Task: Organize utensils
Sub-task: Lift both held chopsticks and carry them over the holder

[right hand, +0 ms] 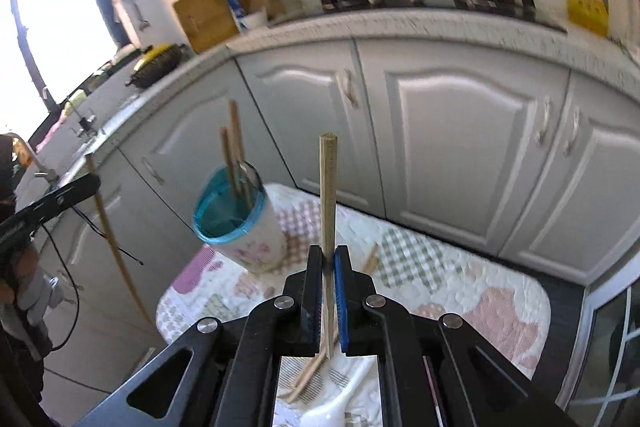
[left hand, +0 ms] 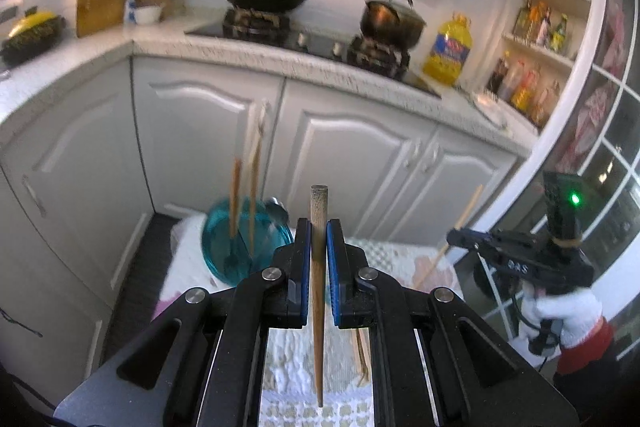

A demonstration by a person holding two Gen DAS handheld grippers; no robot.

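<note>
A: Chopsticks, one per gripper. Left gripper (left hand: 319, 259) had its jaws clamped on a dark wooden chopstick (left hand: 318, 291), held upright, blunt end up. Right gripper (right hand: 329, 287) had its jaws clamped on a paler chopstick (right hand: 328, 203), also upright. Both were off the quilted mat (right hand: 460, 291).

B: Progress?

A: Partway, by my reading. Neither held stick was in the cup (right hand: 244, 227) yet.

B: Cup contents?

A: Blue-rimmed cup stood on the mat, near the left gripper, further from the right. It held two wooden chopsticks (right hand: 234, 151), with a metal spoon (left hand: 276, 209) at its rim in the left view.

B: Remaining?

A: Loose chopsticks (right hand: 308, 379) and a white spoon (right hand: 340, 403) lay on the mat under the right gripper.
</note>
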